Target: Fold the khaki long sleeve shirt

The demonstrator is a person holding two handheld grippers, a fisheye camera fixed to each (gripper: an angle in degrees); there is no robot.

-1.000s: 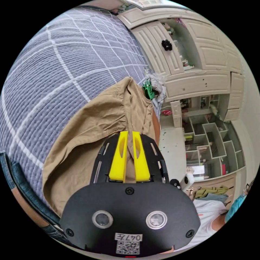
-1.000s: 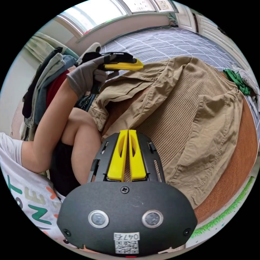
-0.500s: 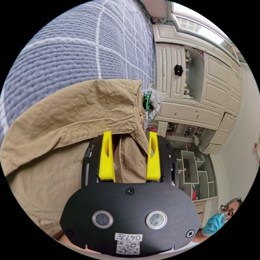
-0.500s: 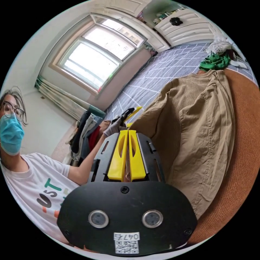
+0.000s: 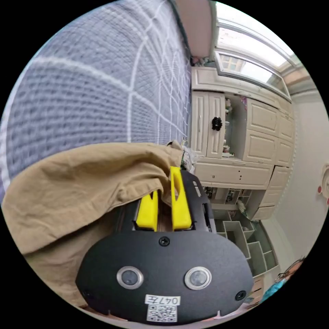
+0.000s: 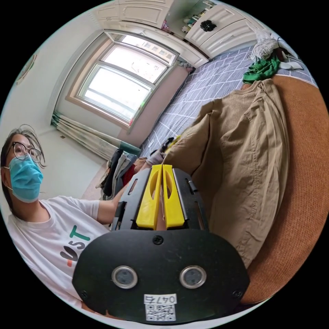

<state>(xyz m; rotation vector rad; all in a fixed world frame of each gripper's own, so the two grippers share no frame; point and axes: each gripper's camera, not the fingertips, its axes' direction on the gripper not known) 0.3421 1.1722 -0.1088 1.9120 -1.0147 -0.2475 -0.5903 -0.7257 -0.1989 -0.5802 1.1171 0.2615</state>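
Item: khaki long sleeve shirt. I am holding it draped over an orange cushion at the edge of the bed with the grey checked cover, one side raised in a fold.

Left gripper: I am keeping its yellow jaws close together with a fold of the khaki cloth caught between them; the cloth is spilling over one jaw, so I am judging the clamp, not seeing it outright.

Right gripper: jaws pressed together; whether cloth is running between them I cannot tell.

Step, as I am judging it: I am carrying one side of the shirt across toward the body. Next I am needing to lay both held points down level, then release.
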